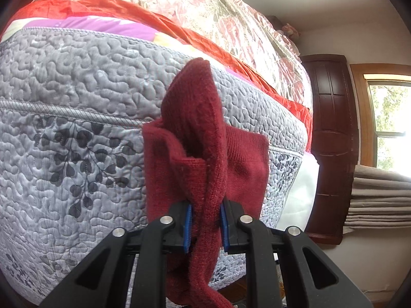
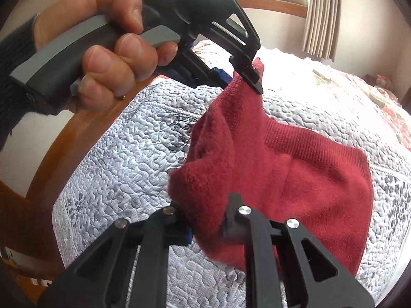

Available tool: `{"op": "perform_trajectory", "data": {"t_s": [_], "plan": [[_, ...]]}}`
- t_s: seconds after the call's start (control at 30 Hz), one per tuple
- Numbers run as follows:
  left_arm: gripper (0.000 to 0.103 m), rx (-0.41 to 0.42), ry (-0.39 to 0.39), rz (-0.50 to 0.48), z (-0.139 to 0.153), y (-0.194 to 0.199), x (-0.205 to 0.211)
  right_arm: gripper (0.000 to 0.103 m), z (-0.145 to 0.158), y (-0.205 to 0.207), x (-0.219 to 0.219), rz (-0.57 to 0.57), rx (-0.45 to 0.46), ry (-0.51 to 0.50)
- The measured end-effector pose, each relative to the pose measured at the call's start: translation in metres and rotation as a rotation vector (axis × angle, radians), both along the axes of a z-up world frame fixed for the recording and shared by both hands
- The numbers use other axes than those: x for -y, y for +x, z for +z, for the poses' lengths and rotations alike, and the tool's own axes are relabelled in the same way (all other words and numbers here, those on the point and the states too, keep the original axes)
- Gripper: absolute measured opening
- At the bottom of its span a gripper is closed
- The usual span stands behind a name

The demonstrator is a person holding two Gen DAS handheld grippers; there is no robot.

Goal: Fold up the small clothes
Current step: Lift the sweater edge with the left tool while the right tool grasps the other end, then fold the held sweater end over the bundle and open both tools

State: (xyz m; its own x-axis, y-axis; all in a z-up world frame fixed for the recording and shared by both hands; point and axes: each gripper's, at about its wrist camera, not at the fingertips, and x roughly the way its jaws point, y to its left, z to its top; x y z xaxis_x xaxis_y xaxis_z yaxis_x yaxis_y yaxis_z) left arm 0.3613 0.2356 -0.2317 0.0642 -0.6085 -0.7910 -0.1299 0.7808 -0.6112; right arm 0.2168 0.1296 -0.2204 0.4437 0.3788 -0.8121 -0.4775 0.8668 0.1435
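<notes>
Dark red knitted garment [image 2: 277, 169], apparently unfolded, hangs above the grey quilt [image 2: 133, 138]; left gripper [image 2: 240, 80] clamps its twelve o'clock corner, right gripper [image 2: 205, 228] its six o'clock edge.

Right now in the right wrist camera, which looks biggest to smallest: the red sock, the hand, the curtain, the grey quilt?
1. grey quilt
2. red sock
3. hand, though it is near the camera, so it may only look this large
4. curtain, far off by the window

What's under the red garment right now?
Grey quilted bedspread lies below the red garment, held by both tools. The patch directly under it is covered.
</notes>
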Motion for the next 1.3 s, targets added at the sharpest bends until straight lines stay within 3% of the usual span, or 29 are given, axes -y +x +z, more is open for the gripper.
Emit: {"op": "perform_trajectory", "data": {"t_s": [0.23,0.43,0.9,1.23,1.3], "plan": [[0.017,0.018,0.023,-0.039,0.016,0.002,0.055,0.014,0.011,0.001,0.066,-0.109,-0.015,0.086],[0.017,0.018,0.037,-0.079,0.013,0.007,0.115,0.014,0.007,-0.001,0.118,-0.188,-0.022,0.106],[0.017,-0.041,0.125,-0.224,-0.049,0.005,0.246,0.014,-0.042,-0.016,0.216,-0.344,-0.117,0.207],[0.017,-0.036,0.253,-0.274,-0.081,-0.005,0.303,0.014,-0.089,-0.027,0.273,-0.447,-0.200,0.362],[0.022,-0.017,0.275,-0.278,-0.085,-0.007,0.309,0.014,-0.102,-0.027,0.282,-0.452,-0.222,0.394]]}}
